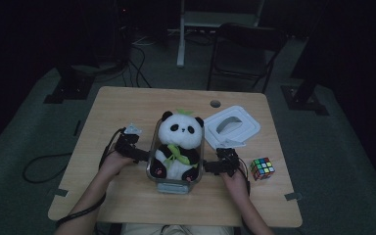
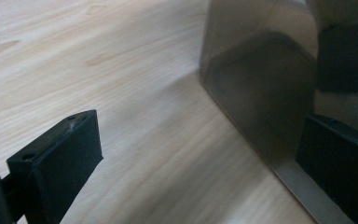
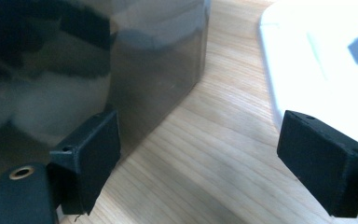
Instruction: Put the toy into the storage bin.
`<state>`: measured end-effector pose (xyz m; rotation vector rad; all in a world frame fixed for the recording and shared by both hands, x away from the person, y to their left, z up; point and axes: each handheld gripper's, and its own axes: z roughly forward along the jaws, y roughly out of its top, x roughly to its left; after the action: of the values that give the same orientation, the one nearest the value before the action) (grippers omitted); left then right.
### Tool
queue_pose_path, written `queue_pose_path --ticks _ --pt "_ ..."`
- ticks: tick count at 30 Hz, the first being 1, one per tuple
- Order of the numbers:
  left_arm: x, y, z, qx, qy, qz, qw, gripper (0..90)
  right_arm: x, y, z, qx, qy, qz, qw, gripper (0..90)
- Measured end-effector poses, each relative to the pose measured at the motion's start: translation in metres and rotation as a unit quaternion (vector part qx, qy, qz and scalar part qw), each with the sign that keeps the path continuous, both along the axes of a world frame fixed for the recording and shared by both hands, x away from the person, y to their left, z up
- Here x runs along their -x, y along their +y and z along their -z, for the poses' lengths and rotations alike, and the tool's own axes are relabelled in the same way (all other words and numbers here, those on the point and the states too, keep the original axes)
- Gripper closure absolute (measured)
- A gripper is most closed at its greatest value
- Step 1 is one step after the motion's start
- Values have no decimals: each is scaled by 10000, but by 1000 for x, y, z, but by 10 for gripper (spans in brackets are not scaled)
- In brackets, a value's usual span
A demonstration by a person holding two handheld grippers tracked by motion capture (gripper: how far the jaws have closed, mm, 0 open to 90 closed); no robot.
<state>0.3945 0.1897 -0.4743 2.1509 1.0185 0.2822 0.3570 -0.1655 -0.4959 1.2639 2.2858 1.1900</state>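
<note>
A panda plush (image 1: 178,142) sits upright in a clear rectangular container (image 1: 174,185) at the middle of the wooden table (image 1: 127,105). My left gripper (image 1: 139,154) is at the container's left wall and my right gripper (image 1: 210,166) at its right wall. In the left gripper view the left gripper (image 2: 200,144) is open, one jaw over bare wood and the other close against the container wall (image 2: 261,84). In the right gripper view the right gripper (image 3: 205,149) is open, its left jaw beside the container wall (image 3: 158,70) and its right jaw near the white lid (image 3: 317,56).
A white lid (image 1: 232,126) lies behind and to the right of the container. A Rubik's cube (image 1: 262,168) sits near the table's right edge, just right of my right hand. A dark chair (image 1: 245,49) stands beyond the table.
</note>
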Motion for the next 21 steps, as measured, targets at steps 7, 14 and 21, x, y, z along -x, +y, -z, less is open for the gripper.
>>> queue_pose_path --ticks 7,14,21 --pt "3 -5 -6 1 -173 57 9998 13 2 -10 -9 6 -65 -2 10000 127" --pt "-6 6 -38 81 -498 -209 9985 13 1 -12 -36 7 -422 112 9990 127" --pt "-9 6 -81 228 -911 -231 9953 14 -11 -11 -69 278 -695 298 9967 133"
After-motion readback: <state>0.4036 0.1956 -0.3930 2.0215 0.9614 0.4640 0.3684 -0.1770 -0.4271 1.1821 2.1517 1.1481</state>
